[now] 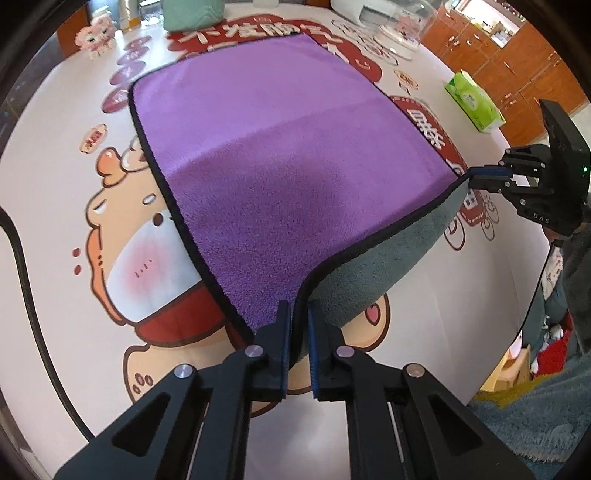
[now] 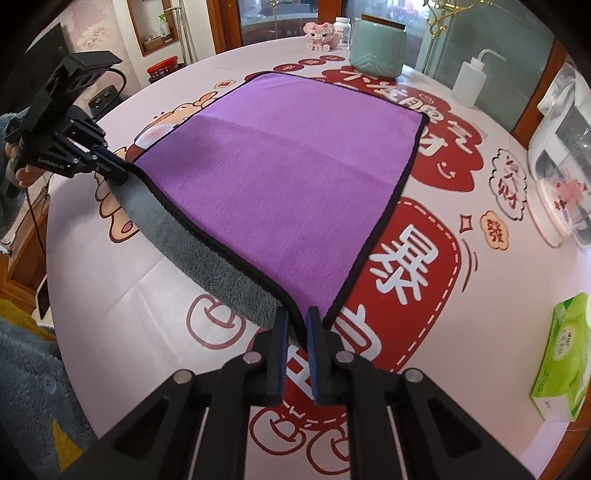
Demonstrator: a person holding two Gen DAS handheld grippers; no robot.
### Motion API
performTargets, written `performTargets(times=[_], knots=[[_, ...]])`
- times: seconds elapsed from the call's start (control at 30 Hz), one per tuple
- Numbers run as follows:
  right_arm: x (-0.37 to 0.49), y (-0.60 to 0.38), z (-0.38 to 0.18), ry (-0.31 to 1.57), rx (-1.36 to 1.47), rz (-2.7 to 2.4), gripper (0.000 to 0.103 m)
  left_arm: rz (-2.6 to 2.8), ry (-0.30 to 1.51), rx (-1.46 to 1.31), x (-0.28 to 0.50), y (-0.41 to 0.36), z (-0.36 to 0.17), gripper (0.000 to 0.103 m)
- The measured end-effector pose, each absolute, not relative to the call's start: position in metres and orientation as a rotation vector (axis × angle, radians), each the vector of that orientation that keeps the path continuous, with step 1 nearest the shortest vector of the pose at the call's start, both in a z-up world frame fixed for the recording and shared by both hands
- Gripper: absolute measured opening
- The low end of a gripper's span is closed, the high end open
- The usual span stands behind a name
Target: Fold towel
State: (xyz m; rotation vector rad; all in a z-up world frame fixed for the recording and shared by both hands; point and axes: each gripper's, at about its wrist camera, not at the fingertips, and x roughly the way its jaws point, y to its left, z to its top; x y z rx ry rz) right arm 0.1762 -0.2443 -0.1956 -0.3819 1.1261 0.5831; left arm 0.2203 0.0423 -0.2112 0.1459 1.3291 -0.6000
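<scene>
A purple towel [image 1: 280, 155] with a grey underside and black trim lies on the printed tablecloth, its near edge lifted. It also shows in the right wrist view [image 2: 288, 177]. My left gripper [image 1: 298, 314] is shut on the towel's near-left corner; in the right wrist view it shows at the left [image 2: 120, 168]. My right gripper [image 2: 297, 319] is shut on the near-right corner; in the left wrist view it shows at the right [image 1: 476, 176]. The grey underside [image 2: 207, 254] sags between the two held corners. The far half lies flat.
A green tissue box [image 2: 561, 362] sits at the right, also in the left wrist view [image 1: 472, 101]. A teal jar [image 2: 376, 44], a squeeze bottle [image 2: 467, 77], a pink figurine [image 2: 319, 33] and a white appliance [image 2: 561, 147] stand along the far side. A black cable [image 1: 26, 280] runs at the left.
</scene>
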Motion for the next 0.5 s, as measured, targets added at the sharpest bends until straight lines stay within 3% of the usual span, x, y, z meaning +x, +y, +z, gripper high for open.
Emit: performTargets(times=[0.5], knots=[[0.232,-0.217,-0.121,0.848,-0.364,0.345,0.006,-0.289,1.102,0.132,0.265,0.056,-0.137,0.006]])
